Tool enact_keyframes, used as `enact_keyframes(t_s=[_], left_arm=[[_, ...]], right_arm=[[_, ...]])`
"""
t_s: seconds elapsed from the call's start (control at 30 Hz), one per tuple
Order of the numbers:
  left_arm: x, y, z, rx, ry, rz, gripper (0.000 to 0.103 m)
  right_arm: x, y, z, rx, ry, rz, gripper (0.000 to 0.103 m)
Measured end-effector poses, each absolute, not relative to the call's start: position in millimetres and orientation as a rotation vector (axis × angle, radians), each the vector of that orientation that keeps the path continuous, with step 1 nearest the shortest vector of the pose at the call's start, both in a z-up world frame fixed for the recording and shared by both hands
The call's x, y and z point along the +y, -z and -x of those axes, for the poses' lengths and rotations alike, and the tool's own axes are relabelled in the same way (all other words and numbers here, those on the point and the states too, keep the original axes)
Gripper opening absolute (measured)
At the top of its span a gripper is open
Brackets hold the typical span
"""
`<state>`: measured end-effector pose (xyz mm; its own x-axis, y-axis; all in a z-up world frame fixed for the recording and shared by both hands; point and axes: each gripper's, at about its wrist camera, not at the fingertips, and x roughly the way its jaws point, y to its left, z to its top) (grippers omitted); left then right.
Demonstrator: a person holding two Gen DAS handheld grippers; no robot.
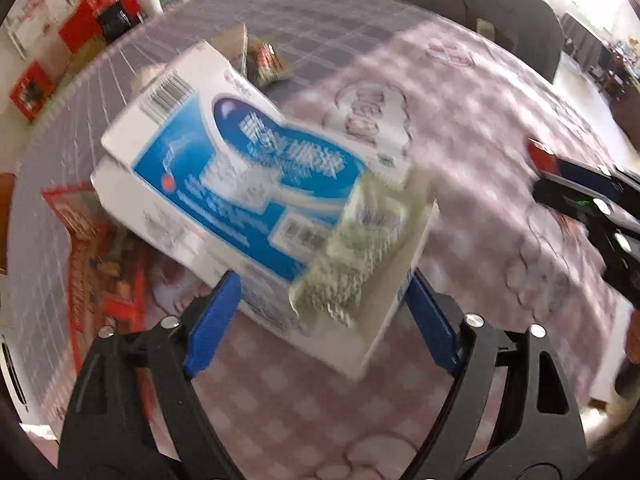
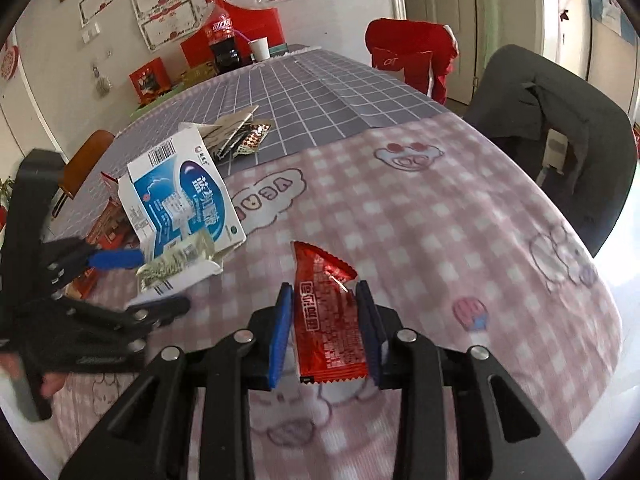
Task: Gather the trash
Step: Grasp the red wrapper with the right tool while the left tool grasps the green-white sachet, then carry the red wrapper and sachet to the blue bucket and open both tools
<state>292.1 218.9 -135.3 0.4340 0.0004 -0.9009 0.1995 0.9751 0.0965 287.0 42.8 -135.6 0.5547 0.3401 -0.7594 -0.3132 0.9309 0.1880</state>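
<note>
The trash lies on the desk [image 2: 400,208]. A red wrapper [image 2: 326,312] sits between the right gripper's [image 2: 326,334] jaws, which are closed in on its sides and look to be pinching it. The left gripper [image 1: 320,312] has wide, released jaws on either side of a white and blue box [image 1: 240,168] with a green packet [image 1: 352,252] on top. I think the left jaws should squeeze the box slowly, so the packet does not slide off.
</note>
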Motion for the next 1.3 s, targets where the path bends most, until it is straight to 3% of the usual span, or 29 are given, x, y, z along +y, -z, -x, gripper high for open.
enact_keyframes(t_s=[0.17, 0.23, 0.37, 0.73, 0.8, 0.87, 0.93, 1.3], left_arm=[[221.7, 131.9, -296.3, 1.097, 0.152, -0.151, 0.058], [223.2, 126.0, -292.8, 1.097, 0.175, -0.126, 0.059], [235.5, 103.0, -278.5, 1.024, 0.218, -0.057, 0.071], [245.6, 132.1, -306.0, 1.15, 0.146, -0.11, 0.071], [243.7, 130.4, -305.4, 1.117, 0.15, -0.097, 0.058], [241.5, 126.5, -304.8, 1.097, 0.15, -0.072, 0.03], [238.7, 123.5, -303.5, 1.088, 0.123, -0.074, 0.025], [236.2, 91.2, -263.7, 0.995, 0.129, 0.068, 0.023]], right_arm=[[32.5, 137.8, -282.0, 0.908, -0.371, -0.044, 0.032], [29.7, 138.4, -280.7, 0.91, -0.365, -0.041, 0.032], [25.4, 140.5, -280.8, 0.917, -0.36, -0.039, 0.032], [26.1, 144.0, -281.2, 0.923, -0.366, -0.044, 0.032], [25.4, 143.4, -281.1, 0.921, -0.365, -0.047, 0.032], [24.9, 141.9, -280.3, 0.918, -0.365, -0.047, 0.032], [23.2, 139.9, -278.9, 0.914, -0.365, -0.046, 0.032], [-5.1, 120.9, -257.6, 0.862, -0.343, -0.067, 0.032]])
